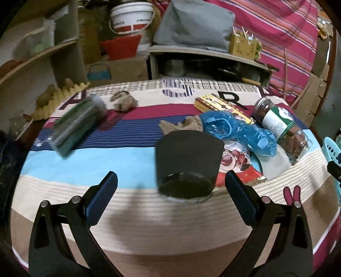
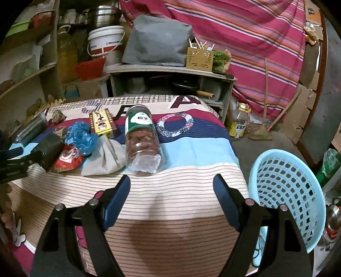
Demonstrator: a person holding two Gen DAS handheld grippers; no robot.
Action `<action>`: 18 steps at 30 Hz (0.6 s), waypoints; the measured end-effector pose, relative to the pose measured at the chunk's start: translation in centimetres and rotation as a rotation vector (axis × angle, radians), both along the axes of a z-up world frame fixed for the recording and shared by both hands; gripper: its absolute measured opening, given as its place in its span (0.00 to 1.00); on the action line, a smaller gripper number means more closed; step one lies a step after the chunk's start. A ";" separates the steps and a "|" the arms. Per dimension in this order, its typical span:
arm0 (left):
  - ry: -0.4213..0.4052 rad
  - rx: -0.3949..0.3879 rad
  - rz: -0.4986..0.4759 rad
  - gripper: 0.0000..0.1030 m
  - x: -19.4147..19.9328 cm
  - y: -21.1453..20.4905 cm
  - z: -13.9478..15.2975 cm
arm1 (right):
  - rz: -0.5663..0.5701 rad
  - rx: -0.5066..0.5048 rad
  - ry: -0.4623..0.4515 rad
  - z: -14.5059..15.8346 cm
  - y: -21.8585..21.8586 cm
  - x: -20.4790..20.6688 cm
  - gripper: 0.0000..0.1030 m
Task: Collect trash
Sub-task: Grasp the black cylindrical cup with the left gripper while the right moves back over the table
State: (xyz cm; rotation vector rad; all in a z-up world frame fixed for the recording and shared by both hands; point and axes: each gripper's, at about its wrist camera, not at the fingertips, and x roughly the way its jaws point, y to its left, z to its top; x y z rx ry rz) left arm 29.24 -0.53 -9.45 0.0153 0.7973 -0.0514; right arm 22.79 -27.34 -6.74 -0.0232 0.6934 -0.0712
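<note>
Trash lies on a striped cloth-covered table (image 1: 127, 213). A black cup (image 1: 187, 162) lies on its side just ahead of my open, empty left gripper (image 1: 170, 187). Beside it lie a red wrapper (image 1: 236, 168), a blue plastic bag (image 1: 238, 130), a white bag (image 2: 104, 157), a yellow box (image 1: 221, 106) and a clear jar with a green label (image 1: 279, 125). A dark green jar (image 1: 74, 125) lies at the left. My right gripper (image 2: 171, 189) is open and empty, just short of the clear jar (image 2: 141, 138). A light blue basket (image 2: 287, 191) stands right of the table.
Brown crumpled paper (image 1: 123, 101) lies at the table's far side. Behind stand shelves with a white bucket (image 1: 132, 18), a red bowl (image 1: 120, 45) and a grey bag (image 1: 191, 25). An oil bottle (image 2: 238, 122) stands on the floor at the right.
</note>
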 end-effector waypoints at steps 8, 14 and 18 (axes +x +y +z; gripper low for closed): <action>-0.024 -0.033 -0.028 0.67 -0.2 0.3 -0.6 | 0.001 -0.005 0.002 0.2 0.3 0.4 0.76; -0.057 0.011 -0.011 0.67 -2.3 3.5 2.0 | 0.023 0.014 0.003 0.1 1.4 0.7 0.76; -0.062 0.059 0.045 0.67 -3.0 6.7 2.7 | 0.060 0.022 -0.001 0.0 3.4 1.2 0.76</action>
